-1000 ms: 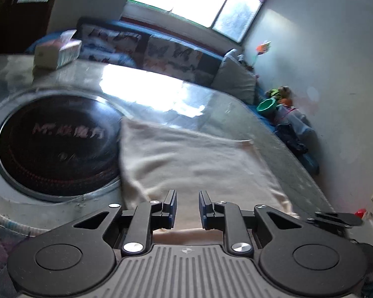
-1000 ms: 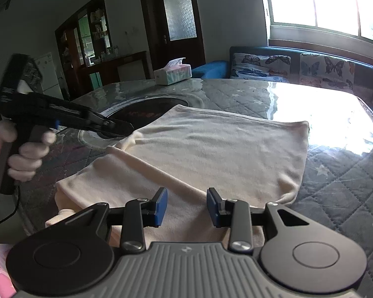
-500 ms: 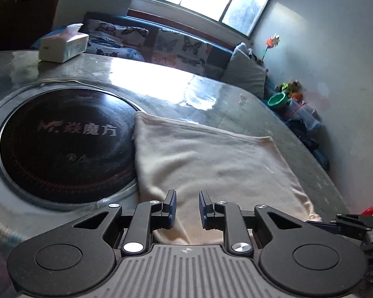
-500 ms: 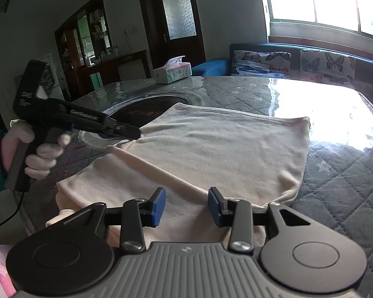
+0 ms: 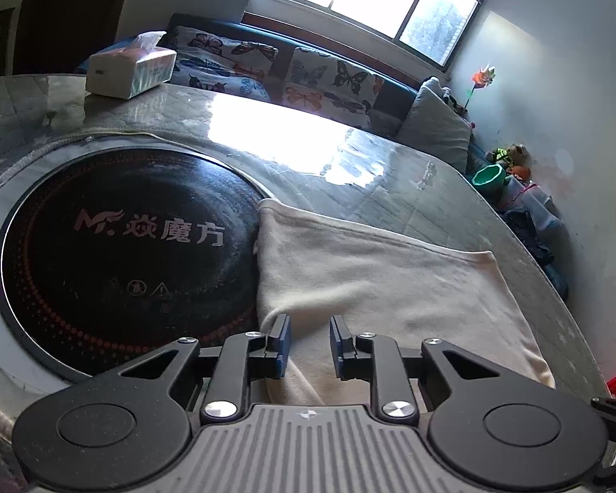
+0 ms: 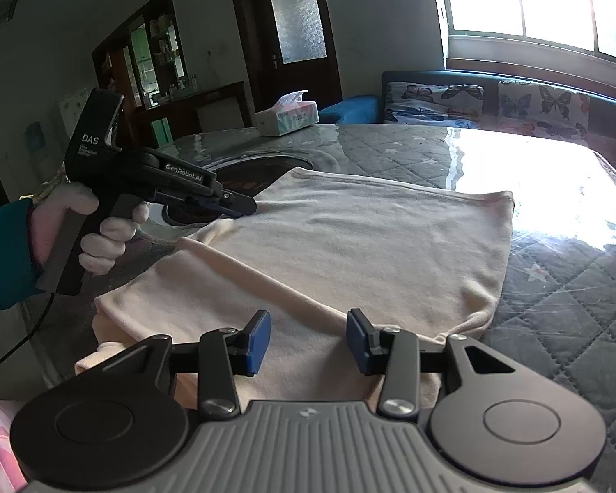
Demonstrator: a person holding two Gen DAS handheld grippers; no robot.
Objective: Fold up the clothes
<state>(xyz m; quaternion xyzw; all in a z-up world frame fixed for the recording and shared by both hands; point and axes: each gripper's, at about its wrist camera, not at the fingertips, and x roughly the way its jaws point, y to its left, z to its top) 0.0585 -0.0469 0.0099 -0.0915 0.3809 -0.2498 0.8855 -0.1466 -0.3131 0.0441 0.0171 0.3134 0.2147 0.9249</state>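
A cream garment (image 6: 349, 246) lies folded flat on the quilted table (image 6: 554, 308); it also shows in the left wrist view (image 5: 390, 287). My left gripper (image 5: 309, 343) is open and empty, just above the garment's near left fold. In the right wrist view the left gripper (image 6: 238, 205) sits at the garment's left edge, held by a gloved hand. My right gripper (image 6: 308, 339) is open and empty, low over the garment's near edge.
A round black induction hob (image 5: 115, 254) is set into the table left of the garment. A tissue box (image 5: 131, 70) stands at the far edge. A sofa with butterfly cushions (image 5: 328, 78) lies beyond. Toys and a green bowl (image 5: 488, 174) lie by the right wall.
My left gripper has moved in to the garment's left edge. My right gripper has opened a little wider and stayed over the near edge.
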